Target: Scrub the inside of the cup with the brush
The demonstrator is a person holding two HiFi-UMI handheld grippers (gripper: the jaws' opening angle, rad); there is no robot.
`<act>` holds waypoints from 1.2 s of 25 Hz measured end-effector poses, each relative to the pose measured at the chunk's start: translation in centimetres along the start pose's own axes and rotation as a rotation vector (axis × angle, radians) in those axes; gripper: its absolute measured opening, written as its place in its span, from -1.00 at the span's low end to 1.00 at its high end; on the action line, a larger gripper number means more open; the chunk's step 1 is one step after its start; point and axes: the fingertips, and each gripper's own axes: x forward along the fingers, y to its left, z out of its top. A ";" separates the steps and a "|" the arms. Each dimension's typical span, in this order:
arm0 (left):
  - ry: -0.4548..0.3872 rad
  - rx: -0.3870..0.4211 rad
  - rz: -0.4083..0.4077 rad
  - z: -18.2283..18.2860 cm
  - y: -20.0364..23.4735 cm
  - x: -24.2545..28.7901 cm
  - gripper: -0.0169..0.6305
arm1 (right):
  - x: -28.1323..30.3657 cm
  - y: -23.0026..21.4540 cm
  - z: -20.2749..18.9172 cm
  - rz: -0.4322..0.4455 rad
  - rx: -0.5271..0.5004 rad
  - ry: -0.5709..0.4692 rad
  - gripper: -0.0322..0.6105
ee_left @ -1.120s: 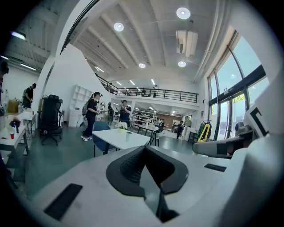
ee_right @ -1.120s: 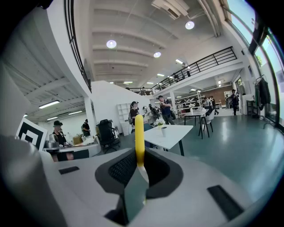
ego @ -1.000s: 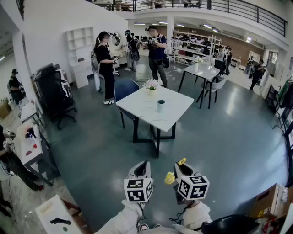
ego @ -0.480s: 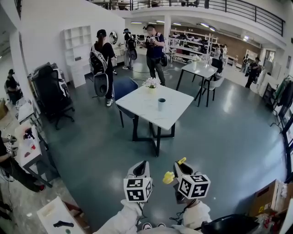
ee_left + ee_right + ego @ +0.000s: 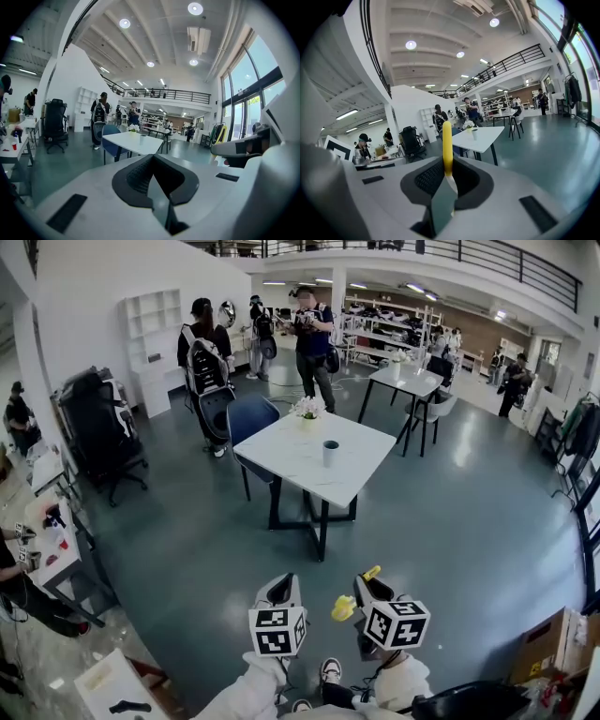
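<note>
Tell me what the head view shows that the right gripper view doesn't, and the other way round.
Only the head view: the person's shoe on the floor, the white sleeves, and the bulky yellow end of the brush beside the right gripper. Only the right gripper view: that gripper's jaws closed on the brush handle, and the high ceiling with its round lights. Both: the brush, and the white table ahead carrying the cup and flowers.
</note>
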 end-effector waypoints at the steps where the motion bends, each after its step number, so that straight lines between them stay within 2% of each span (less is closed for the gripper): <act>1: 0.000 0.000 0.002 0.1 0.2 0.5 -0.93 | 0.5 -0.1 0.1 0.004 -0.002 0.001 -0.58; 8: 0.000 -0.001 0.026 1.6 1.4 5.8 -0.93 | 5.4 -2.5 2.8 0.026 -0.016 0.001 -0.58; 19: -0.013 -0.026 0.045 4.4 0.6 16.8 -0.93 | 12.6 -10.1 8.6 0.029 -0.042 -0.008 -0.58; 30: -0.005 -0.023 0.082 5.9 0.5 25.3 -0.93 | 18.5 -15.9 11.4 0.062 -0.032 0.004 -0.58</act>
